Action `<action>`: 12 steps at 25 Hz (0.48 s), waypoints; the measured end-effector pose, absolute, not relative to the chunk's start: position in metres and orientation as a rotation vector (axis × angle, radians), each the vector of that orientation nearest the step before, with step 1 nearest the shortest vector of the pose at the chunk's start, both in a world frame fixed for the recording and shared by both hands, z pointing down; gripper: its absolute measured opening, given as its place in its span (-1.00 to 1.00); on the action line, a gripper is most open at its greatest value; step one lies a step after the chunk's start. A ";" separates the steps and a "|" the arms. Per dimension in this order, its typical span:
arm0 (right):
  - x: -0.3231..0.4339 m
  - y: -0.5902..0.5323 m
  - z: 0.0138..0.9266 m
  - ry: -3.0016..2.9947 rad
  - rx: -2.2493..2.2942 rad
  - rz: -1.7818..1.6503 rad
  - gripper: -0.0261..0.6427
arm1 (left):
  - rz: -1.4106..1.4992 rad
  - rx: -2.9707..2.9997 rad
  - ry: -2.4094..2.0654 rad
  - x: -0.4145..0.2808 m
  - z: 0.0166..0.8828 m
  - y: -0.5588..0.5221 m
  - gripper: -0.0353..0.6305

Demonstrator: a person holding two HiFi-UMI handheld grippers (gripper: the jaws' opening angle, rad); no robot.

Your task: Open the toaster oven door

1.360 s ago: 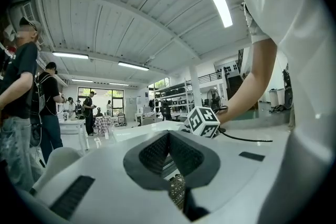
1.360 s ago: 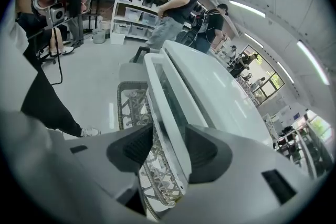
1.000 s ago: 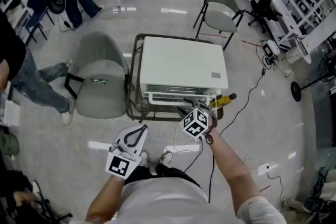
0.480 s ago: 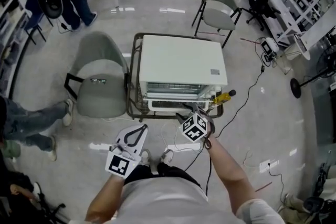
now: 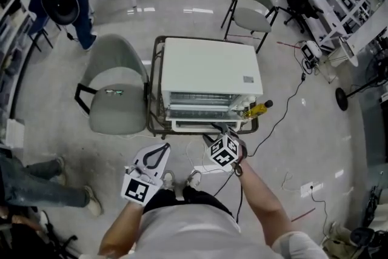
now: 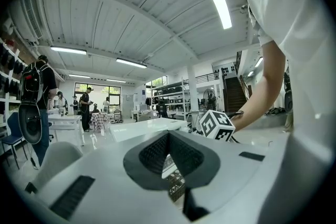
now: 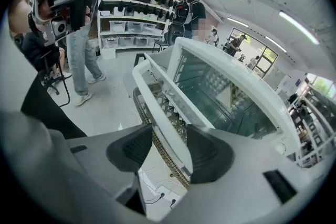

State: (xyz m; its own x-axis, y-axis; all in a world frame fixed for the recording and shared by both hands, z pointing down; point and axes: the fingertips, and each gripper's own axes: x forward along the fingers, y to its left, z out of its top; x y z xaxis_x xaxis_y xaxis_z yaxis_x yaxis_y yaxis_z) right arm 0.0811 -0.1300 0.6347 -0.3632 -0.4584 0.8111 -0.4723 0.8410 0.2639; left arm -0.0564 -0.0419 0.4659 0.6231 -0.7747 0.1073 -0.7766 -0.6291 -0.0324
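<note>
The white toaster oven (image 5: 209, 70) sits on a wire cart (image 5: 154, 91) in front of me. Its glass door (image 7: 220, 97) is tilted partway out from the top. My right gripper (image 5: 219, 131) is shut on the white door handle (image 7: 157, 94); the bar runs between its two pads in the right gripper view. My left gripper (image 5: 161, 150) hangs low to the left of the cart with its tips together and nothing in them. The left gripper view shows the oven top (image 6: 142, 127) and the right gripper's marker cube (image 6: 216, 126) beyond its own tips (image 6: 169, 152).
A grey chair (image 5: 115, 91) stands right against the cart's left side, and another chair (image 5: 248, 6) is behind it. A yellow bottle (image 5: 257, 109) lies at the cart's right front corner. White cables (image 5: 200, 164) trail on the floor by my feet. A person's legs (image 5: 36, 185) are at lower left.
The right gripper has drawn back toward me with the handle, and the door has swung further out. The left gripper has stayed put. The person at left has walked toward the lower left.
</note>
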 end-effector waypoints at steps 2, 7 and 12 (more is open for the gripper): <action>0.082 -0.129 0.633 -2.011 0.697 0.005 -0.28 | 0.169 2.812 -1.349 -0.056 0.466 -0.041 -0.84; 0.083 -0.125 0.631 -2.022 0.723 -0.004 -0.28 | 0.167 2.804 -1.354 -0.053 0.468 -0.037 -0.84; 0.084 -0.114 0.639 -2.022 0.724 0.019 -0.28 | 0.179 2.803 -1.352 -0.051 0.467 -0.032 -0.85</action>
